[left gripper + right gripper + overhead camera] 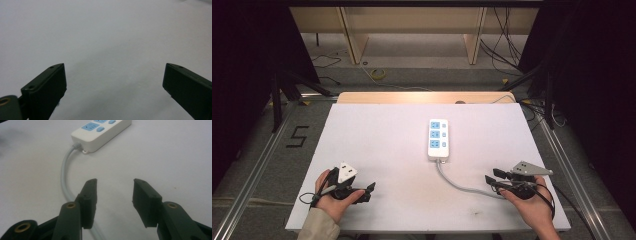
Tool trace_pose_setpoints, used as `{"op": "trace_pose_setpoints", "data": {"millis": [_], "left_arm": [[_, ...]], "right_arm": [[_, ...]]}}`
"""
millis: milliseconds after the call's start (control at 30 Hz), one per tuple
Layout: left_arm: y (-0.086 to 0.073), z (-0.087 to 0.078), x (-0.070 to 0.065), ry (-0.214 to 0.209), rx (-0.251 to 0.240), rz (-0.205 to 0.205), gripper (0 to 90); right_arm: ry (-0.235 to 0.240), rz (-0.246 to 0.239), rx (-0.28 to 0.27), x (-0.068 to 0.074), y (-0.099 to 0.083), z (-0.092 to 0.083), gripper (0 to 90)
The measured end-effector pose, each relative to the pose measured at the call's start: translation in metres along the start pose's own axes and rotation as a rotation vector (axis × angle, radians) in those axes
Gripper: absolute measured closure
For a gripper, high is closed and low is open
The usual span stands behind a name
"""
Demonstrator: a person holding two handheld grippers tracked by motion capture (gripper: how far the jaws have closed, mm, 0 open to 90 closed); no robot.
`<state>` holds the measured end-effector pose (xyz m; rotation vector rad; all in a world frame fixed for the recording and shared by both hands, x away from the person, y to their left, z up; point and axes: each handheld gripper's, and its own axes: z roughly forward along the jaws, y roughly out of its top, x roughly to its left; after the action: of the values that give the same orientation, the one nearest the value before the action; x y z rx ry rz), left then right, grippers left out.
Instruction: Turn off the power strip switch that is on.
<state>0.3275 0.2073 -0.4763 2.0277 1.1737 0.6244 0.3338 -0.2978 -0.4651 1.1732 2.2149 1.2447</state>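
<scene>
Right gripper (492, 181) rests at the lower right of the high view, jaws spread and empty, just beside the grey cord (457, 183).

White table (377, 135) carries the power strip (438, 139) at centre frame: rigid plastic, probably light and a little slick, best gripped across its narrow sides. Its long axis runs up-frame, cord end toward the bottom. Left gripper (368, 191), lower left, is spread and empty.
</scene>
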Motion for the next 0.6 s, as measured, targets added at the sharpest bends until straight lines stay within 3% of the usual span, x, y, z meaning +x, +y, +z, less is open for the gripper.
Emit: {"op": "trace_pose_setpoints", "data": {"millis": [300, 467, 600], "left_arm": [[0.0, -0.001, 0.001, 0.016, -0.002, 0.0, 6.3], [0.0, 0.001, 0.0, 0.018, -0.001, -0.003, 7.7], [0.001, 0.0, 0.0, 0.021, -0.001, 0.0, 8.2]], "right_arm": [[-0.01, -0.026, 0.013, 0.001, 0.003, -0.001, 65.2], [-0.008, -0.066, 0.0, 0.002, 0.009, -0.003, 86.7], [-0.015, -0.069, 0.013, 0.002, 0.013, 0.0, 90.0]]}}
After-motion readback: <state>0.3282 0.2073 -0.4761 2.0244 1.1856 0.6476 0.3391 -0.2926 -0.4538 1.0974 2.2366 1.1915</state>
